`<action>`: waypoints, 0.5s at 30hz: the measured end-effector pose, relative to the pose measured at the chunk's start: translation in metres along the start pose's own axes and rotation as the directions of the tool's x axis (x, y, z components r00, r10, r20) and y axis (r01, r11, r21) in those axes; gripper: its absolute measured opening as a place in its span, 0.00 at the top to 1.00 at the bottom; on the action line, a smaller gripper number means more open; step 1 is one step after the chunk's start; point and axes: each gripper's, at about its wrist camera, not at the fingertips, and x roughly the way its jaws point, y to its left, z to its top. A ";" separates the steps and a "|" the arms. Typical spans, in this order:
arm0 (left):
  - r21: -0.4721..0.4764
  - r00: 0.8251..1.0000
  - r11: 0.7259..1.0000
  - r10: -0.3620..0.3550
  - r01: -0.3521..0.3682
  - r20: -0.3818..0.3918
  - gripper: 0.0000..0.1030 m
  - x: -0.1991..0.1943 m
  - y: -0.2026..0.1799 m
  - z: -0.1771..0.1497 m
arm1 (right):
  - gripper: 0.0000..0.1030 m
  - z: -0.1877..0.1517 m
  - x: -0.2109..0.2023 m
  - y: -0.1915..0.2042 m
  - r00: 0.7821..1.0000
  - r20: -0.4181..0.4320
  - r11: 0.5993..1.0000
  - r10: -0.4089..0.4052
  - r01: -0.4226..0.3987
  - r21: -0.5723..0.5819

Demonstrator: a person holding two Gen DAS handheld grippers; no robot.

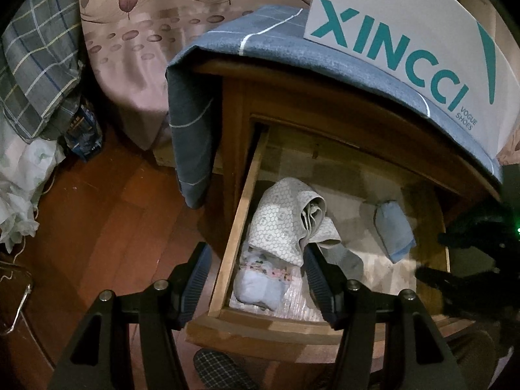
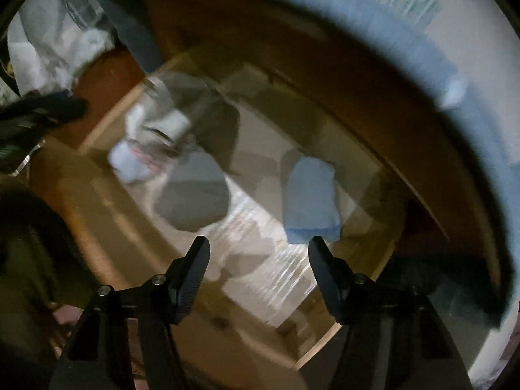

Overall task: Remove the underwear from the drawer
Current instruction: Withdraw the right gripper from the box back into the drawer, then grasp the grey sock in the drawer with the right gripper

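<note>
The wooden drawer (image 1: 234,237) of a nightstand stands pulled out. In it lie a rolled honeycomb-patterned garment (image 1: 286,224), a pale floral piece (image 1: 260,281), a grey piece (image 1: 346,261) and a folded light blue piece (image 1: 395,230). My left gripper (image 1: 256,248) hangs open over the drawer's left end, one finger outside the left wall, nothing pressed between the pads. The blurred right wrist view shows my right gripper (image 2: 259,240) open above the drawer floor, the light blue piece (image 2: 310,195) just beyond its right fingertip and the grey piece (image 2: 195,195) to the left. Neither holds anything.
A white XINCCI shoe box (image 1: 406,42) sits on a blue-grey cloth (image 1: 191,136) that drapes over the nightstand's top and left side. A bed with a leaf-print sheet (image 1: 136,48) and plaid bedding (image 1: 39,74) lie beyond. Wooden floor (image 1: 107,221) is at left, a checked slipper (image 1: 221,370) below the drawer.
</note>
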 end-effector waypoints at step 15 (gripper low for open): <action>-0.014 0.999 1.000 -0.022 0.022 -0.025 0.41 0.005 0.000 0.001 | 0.35 -0.001 0.054 0.005 0.968 0.076 0.940 -0.240 0.251 -0.229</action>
